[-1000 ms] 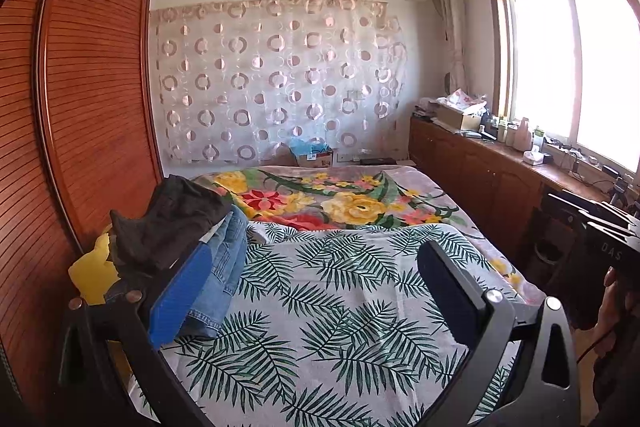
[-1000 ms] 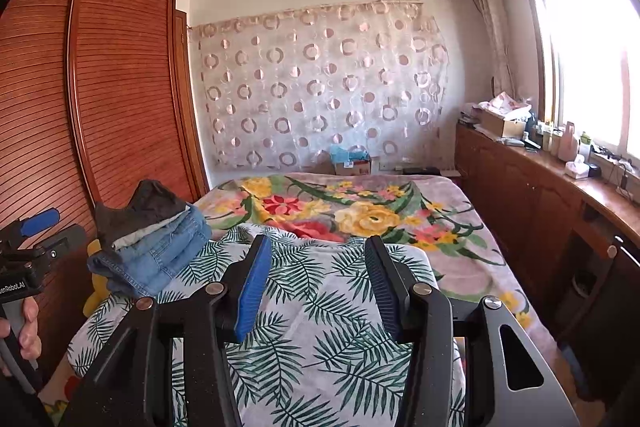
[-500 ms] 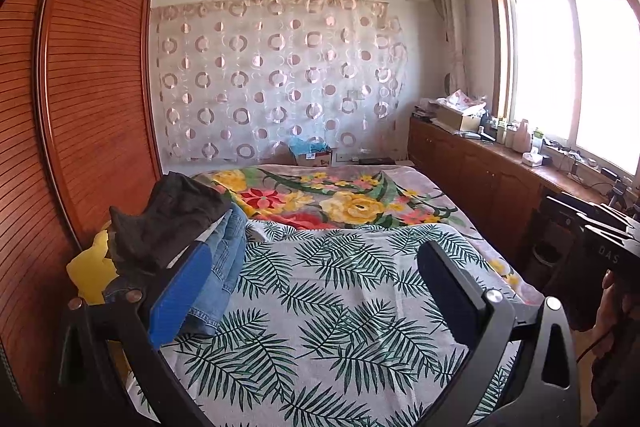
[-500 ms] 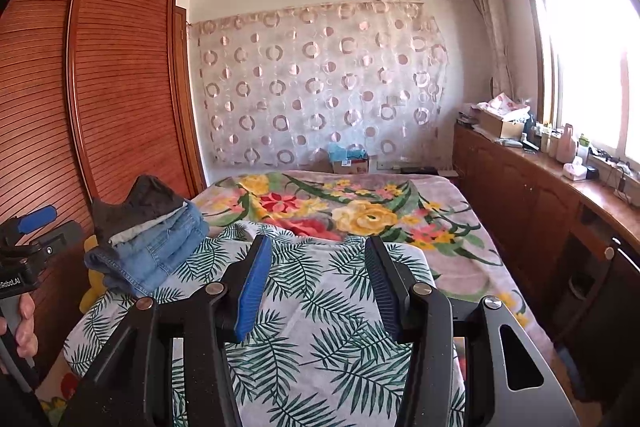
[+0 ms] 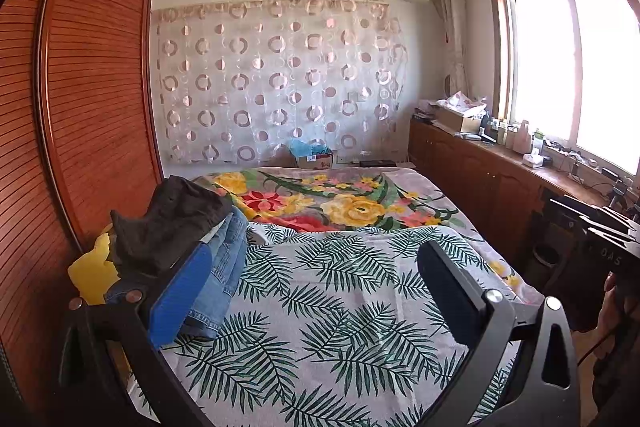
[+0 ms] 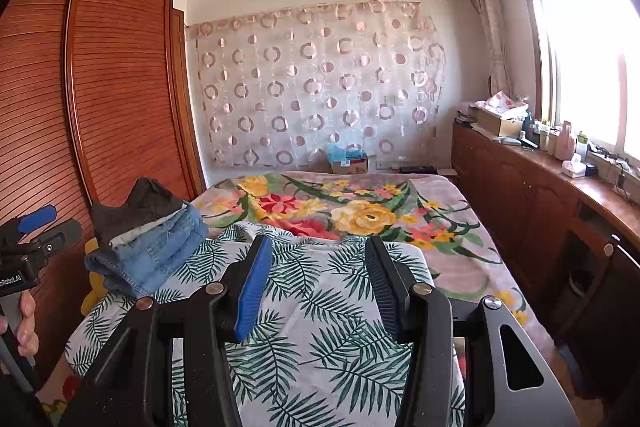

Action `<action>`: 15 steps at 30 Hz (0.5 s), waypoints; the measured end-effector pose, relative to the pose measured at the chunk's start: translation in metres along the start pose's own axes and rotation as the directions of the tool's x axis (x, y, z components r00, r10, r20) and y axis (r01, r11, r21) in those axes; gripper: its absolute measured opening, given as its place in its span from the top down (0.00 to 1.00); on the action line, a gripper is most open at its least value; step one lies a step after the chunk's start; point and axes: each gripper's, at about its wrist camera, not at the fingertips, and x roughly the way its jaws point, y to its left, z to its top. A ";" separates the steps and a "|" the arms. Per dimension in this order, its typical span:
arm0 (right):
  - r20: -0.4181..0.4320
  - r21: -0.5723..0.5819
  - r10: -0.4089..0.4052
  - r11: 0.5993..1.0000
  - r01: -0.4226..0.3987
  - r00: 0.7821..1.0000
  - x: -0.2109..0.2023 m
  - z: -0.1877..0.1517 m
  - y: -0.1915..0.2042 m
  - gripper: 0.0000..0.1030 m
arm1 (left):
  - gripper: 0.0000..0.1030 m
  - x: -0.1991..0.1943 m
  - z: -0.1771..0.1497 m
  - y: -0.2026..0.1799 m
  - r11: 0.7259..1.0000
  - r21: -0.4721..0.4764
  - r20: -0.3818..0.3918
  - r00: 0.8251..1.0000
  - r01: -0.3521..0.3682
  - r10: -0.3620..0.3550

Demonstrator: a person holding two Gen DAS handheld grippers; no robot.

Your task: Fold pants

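Note:
A stack of folded pants lies at the left edge of the bed: dark pants [image 5: 176,223] on top of blue jeans [image 5: 224,267]. The stack also shows in the right wrist view, dark pants [image 6: 140,205] over jeans [image 6: 160,251]. My left gripper [image 5: 316,267] is open and empty above the leaf-print sheet [image 5: 340,307], its left finger just in front of the stack. My right gripper [image 6: 318,267] is open and empty above the same sheet [image 6: 320,307]. The left gripper also shows at the left edge of the right wrist view [image 6: 38,231].
A wooden wardrobe [image 5: 92,107] runs along the bed's left side. A floral blanket [image 5: 344,203] covers the far half of the bed. A wooden cabinet [image 5: 480,179] with clutter stands at the right under the window. A yellow item [image 5: 92,271] lies under the stack.
Both grippers have barely moved; the views have shifted only slightly. Both stay open and empty.

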 end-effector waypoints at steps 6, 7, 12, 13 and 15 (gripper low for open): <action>0.002 0.002 0.001 1.000 -0.001 1.000 0.001 -0.001 -0.001 0.51 | 0.00 0.000 0.000 0.000 1.000 -0.002 0.000 1.000 0.000 0.000; 0.002 0.003 0.002 1.000 -0.002 1.000 0.001 -0.001 -0.001 0.51 | 0.00 0.000 0.000 -0.001 1.000 -0.002 -0.001 1.000 0.000 0.000; 0.004 0.003 0.004 1.000 -0.004 1.000 0.002 0.000 -0.002 0.51 | 0.00 0.000 0.001 -0.001 1.000 0.000 0.000 1.000 0.001 -0.001; 0.004 0.001 0.004 1.000 -0.004 1.000 0.002 -0.001 -0.001 0.51 | 0.00 0.000 0.001 -0.002 1.000 -0.001 0.000 1.000 0.001 -0.001; 0.006 0.000 0.005 1.000 -0.005 1.000 0.002 -0.002 -0.001 0.51 | 0.00 0.000 0.001 -0.002 1.000 0.000 0.000 1.000 0.000 0.000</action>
